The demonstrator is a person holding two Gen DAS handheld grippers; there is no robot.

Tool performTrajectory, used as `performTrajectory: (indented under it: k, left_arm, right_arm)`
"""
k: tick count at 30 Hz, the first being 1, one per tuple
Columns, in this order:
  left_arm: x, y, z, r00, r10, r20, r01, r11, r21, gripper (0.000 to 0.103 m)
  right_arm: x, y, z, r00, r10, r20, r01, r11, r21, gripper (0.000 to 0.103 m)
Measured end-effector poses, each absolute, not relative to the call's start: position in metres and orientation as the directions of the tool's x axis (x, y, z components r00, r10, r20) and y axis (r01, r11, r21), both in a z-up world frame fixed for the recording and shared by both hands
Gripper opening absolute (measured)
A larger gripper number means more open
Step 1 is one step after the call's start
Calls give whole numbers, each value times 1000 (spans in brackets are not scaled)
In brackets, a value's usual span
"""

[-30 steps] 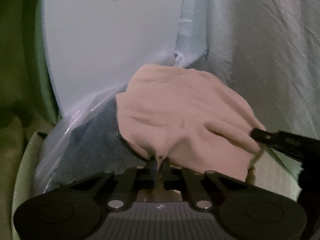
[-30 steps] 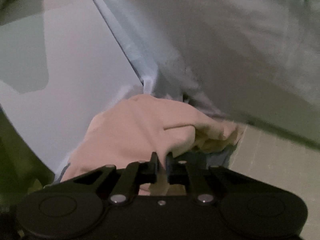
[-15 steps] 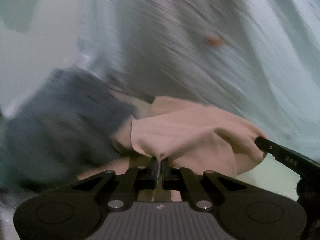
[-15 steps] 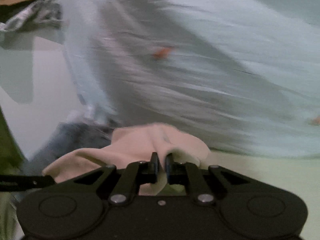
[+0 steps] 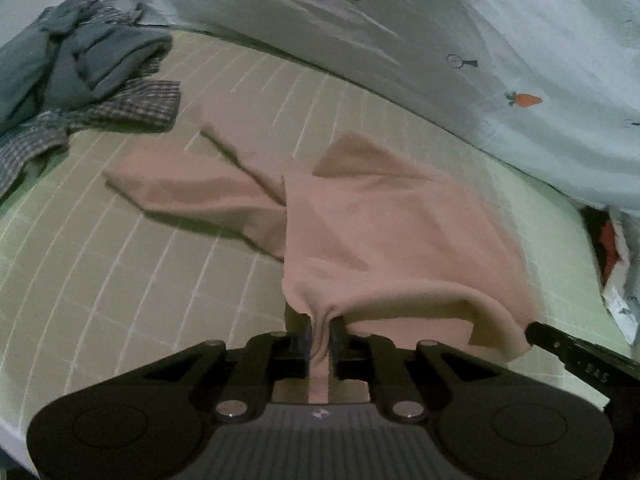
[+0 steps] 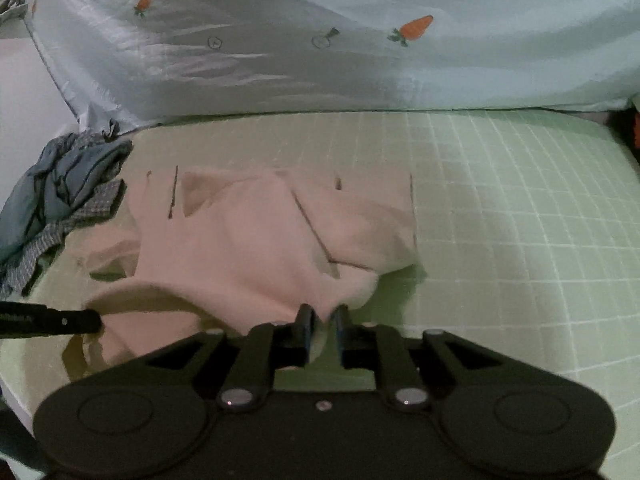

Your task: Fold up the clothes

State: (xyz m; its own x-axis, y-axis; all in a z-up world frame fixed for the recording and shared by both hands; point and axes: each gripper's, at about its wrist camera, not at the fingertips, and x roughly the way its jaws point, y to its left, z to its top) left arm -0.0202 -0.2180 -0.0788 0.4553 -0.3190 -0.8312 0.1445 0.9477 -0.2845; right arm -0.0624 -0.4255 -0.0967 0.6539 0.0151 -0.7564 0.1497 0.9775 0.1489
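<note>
1. two grippers are closed on the near hem of one pink garment (image 5: 392,232): the left gripper (image 5: 319,334) has its jaws narrowed onto a bunched pinch of cloth, and the right gripper (image 6: 323,330) is clamped the same way on another part of that hem.
2. the garment is seen partly lifted at the near edge of the green gridded mat (image 6: 500,208), while its far part, with a sleeve trailing toward the left side, is spread loosely over the middle of the mat.
3. a heap of grey and checked clothes (image 5: 76,80) is left at the far left corner of the mat, just beside the trailing sleeve; a pale carrot-print sheet (image 6: 360,40) is bunched along the far edge.
4. the step in hand is judged to be laying the garment out flat, though whether for a fold to follow or between folds cannot be settled.
5. it would be done well if the two pinches were kept level and drawn apart until the hem is taut, so the sag between them is removed.
6. the cloth should be lowered far part first, and the sleeve kept off the heap.
</note>
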Motion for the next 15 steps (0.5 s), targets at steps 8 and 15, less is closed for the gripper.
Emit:
performTrajectory:
  k: [8, 15]
  left_arm:
    - [-39, -208, -71, 526, -238, -817, -44, 951, -306, 34]
    - [-13, -201, -64, 566, -200, -800, -118, 941, -318, 43]
  right_arm:
    - [-75, -467, -93, 664, 12, -748, 128, 983, 129, 40]
    - [-48, -491, -94, 674, -6, -739, 172, 974, 149, 54]
